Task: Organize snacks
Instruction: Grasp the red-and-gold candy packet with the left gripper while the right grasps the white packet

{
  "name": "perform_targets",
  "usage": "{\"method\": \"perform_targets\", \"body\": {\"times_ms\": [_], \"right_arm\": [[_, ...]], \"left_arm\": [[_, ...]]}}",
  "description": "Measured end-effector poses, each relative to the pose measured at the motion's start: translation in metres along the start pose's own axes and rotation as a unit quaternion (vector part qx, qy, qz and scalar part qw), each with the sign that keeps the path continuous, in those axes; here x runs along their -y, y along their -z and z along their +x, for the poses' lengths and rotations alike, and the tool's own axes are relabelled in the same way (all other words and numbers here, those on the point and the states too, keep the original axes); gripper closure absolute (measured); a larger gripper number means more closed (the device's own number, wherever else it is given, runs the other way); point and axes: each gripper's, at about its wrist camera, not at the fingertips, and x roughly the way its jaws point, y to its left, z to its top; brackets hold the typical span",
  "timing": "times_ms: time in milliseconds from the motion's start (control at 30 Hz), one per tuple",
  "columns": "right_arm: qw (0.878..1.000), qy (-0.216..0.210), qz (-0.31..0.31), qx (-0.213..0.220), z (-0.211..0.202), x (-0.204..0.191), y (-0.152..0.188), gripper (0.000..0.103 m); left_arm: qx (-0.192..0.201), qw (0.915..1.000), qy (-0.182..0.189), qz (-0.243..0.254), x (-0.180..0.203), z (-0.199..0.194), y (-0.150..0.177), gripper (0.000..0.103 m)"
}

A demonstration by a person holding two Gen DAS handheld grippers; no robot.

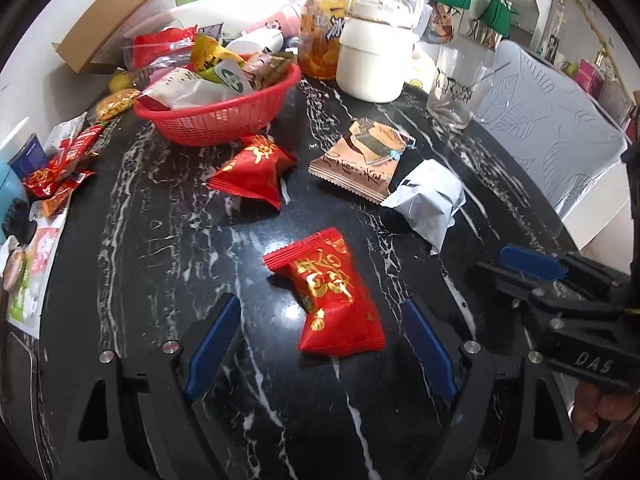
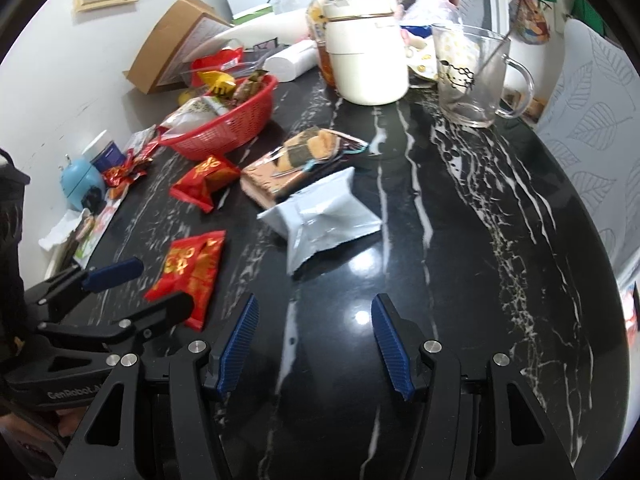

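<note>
A red snack packet (image 1: 328, 296) lies on the black marble table between the open fingers of my left gripper (image 1: 320, 320); it also shows in the right wrist view (image 2: 188, 272). A second red packet (image 1: 252, 172) (image 2: 204, 182) lies near a red basket (image 1: 224, 120) (image 2: 228, 128) full of snacks. A brown biscuit pack (image 1: 360, 164) (image 2: 296, 164) and a white packet (image 1: 428, 200) (image 2: 320, 216) lie in the middle. My right gripper (image 2: 312, 320) is open and empty, just short of the white packet.
A white kettle (image 1: 376, 48) (image 2: 364, 52), a glass mug (image 2: 472, 76), a drink bottle (image 1: 320, 36) and a cardboard box (image 1: 116, 20) stand at the back. Loose wrappers (image 1: 60, 168) and a blue object (image 2: 80, 184) lie at the left edge.
</note>
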Motion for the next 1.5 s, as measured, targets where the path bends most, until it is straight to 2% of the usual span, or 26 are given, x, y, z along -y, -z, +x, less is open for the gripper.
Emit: {"method": "perform_targets", "body": {"times_ms": [33,100,133,200,267,333,467,567,800,967,1167,1333,1367,1500], "right_arm": [[1.0,-0.001,0.002,0.0,0.001,0.001,-0.001,0.044],[1.0,-0.003,0.005,-0.002,0.003,0.005,-0.005,0.04],[1.0,-0.003,0.005,-0.002,0.004,0.006,-0.006,0.039],[1.0,-0.004,0.004,-0.003,0.007,0.007,-0.01,0.035],[1.0,-0.006,0.001,-0.004,0.01,0.006,-0.014,0.033],[1.0,-0.009,0.0,-0.006,0.013,0.006,-0.018,0.031],[1.0,-0.012,-0.009,-0.007,0.018,0.006,-0.029,0.031],[1.0,-0.013,-0.023,-0.009,0.023,0.007,-0.038,0.026],[0.998,-0.02,-0.052,-0.024,0.039,0.006,-0.05,0.026],[0.996,-0.029,-0.075,-0.031,0.046,0.001,-0.055,0.026],[0.994,-0.032,-0.093,-0.039,0.055,-0.004,-0.058,0.026],[0.992,-0.021,-0.117,-0.035,0.055,-0.009,-0.055,0.039],[0.992,-0.022,-0.119,-0.033,0.054,-0.01,-0.054,0.046],[0.992,-0.013,-0.12,-0.027,0.051,-0.01,-0.05,0.05]], "left_arm": [[-0.002,1.0,-0.003,0.002,0.001,0.002,0.0,0.021],[-0.004,1.0,-0.005,0.006,0.001,0.006,-0.001,0.03],[-0.009,0.9999,-0.004,0.006,0.001,0.009,-0.001,0.04],[-0.009,0.9999,-0.007,0.008,0.0,0.01,-0.002,0.047],[-0.011,0.9999,-0.001,0.005,-0.001,0.01,-0.005,0.062],[-0.011,0.9999,0.002,0.003,-0.003,0.011,-0.007,0.065],[-0.012,0.9997,0.017,-0.011,-0.01,0.011,-0.011,0.067],[-0.01,0.9998,0.016,-0.012,-0.011,0.009,-0.013,0.068],[-0.007,0.9997,0.014,-0.018,-0.017,0.007,-0.015,0.069],[-0.019,0.999,0.025,-0.03,-0.024,0.012,-0.015,0.069],[-0.02,0.9992,0.024,-0.024,-0.023,0.016,-0.017,0.068],[-0.02,0.9997,0.009,-0.007,-0.018,0.019,-0.019,0.066],[-0.019,0.9998,0.008,-0.006,-0.017,0.018,-0.019,0.066],[-0.014,0.9997,0.013,-0.012,-0.019,0.019,-0.019,0.066]]}}
